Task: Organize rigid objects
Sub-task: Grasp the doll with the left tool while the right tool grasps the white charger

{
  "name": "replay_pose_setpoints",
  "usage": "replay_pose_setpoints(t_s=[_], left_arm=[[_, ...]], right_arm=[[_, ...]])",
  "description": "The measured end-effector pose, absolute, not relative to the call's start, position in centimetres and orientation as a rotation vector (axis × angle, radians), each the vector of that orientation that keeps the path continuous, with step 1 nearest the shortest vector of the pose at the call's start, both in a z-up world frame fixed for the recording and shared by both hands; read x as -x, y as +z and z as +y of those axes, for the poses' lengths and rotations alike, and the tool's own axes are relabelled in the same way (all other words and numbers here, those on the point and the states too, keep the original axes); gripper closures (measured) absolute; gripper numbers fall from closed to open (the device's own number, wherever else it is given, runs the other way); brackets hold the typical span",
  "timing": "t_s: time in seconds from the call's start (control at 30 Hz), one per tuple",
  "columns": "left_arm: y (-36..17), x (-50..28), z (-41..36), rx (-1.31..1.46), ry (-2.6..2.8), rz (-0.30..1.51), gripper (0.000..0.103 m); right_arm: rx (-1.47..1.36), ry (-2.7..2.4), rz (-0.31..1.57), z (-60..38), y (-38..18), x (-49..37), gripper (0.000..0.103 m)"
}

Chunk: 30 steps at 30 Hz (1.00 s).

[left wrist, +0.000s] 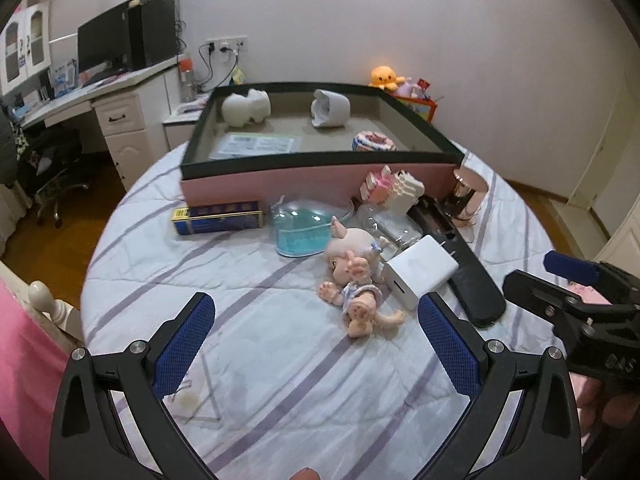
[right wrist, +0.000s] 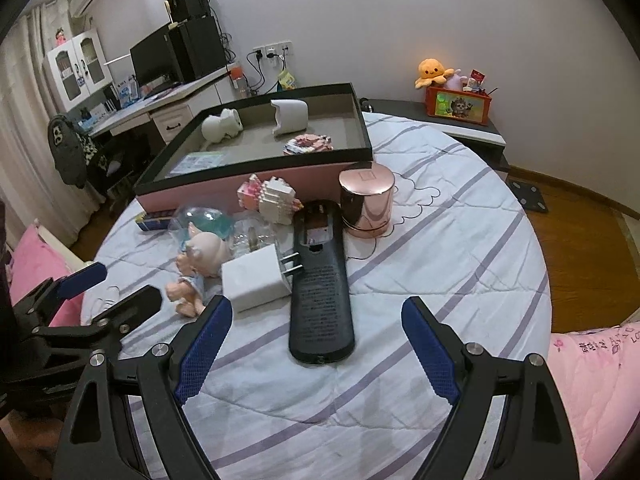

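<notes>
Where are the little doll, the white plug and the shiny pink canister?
Doll (left wrist: 352,264), left wrist view, on its head.
White plug (right wrist: 252,278), right wrist view, on its top face.
Pink canister (right wrist: 366,200), right wrist view, on its shiny side wall.

Doll (left wrist: 356,280) left of charger (left wrist: 418,272), before box (left wrist: 320,178)

left tongs (left wrist: 316,322): open, empty, angled down | right tongs (right wrist: 316,326): open, empty, angled down
</notes>
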<state>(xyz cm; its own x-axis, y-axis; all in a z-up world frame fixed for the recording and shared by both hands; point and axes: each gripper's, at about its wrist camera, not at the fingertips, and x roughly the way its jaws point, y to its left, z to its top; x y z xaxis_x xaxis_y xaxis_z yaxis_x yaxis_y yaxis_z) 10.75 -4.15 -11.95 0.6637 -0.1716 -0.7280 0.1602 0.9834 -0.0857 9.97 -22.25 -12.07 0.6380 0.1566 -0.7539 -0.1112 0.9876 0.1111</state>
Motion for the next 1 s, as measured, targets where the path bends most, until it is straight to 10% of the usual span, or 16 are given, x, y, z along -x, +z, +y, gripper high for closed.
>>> replay_pose_setpoints(t_s=[0.13,0.47,0.67,1.0], left_arm=[[-13.4,-12.6,-4.6,0.006,-0.178,0.856,0.004],[-15.2,-14.4,-5.6,-0.004,-0.286,0.911,0.063],[-14.9,-13.6,-4.6,-0.012,-0.296,0.905,0.075],[-15.6,-15.0,-4.5,-0.068,-0.262,0.892,0.05]], right_arm=[[-0.046,0.152,0.886,-22.3,-12.7,-10.5,0.015],[-0.004,0.183,0.909,-21.1,-13.6,-11.8,0.015],[0.039,0.227,0.918,-19.1,-14.3,-12.6,0.015],[0.09,0.226,0.939,-18.0,-15.3,-13.7,0.015]])
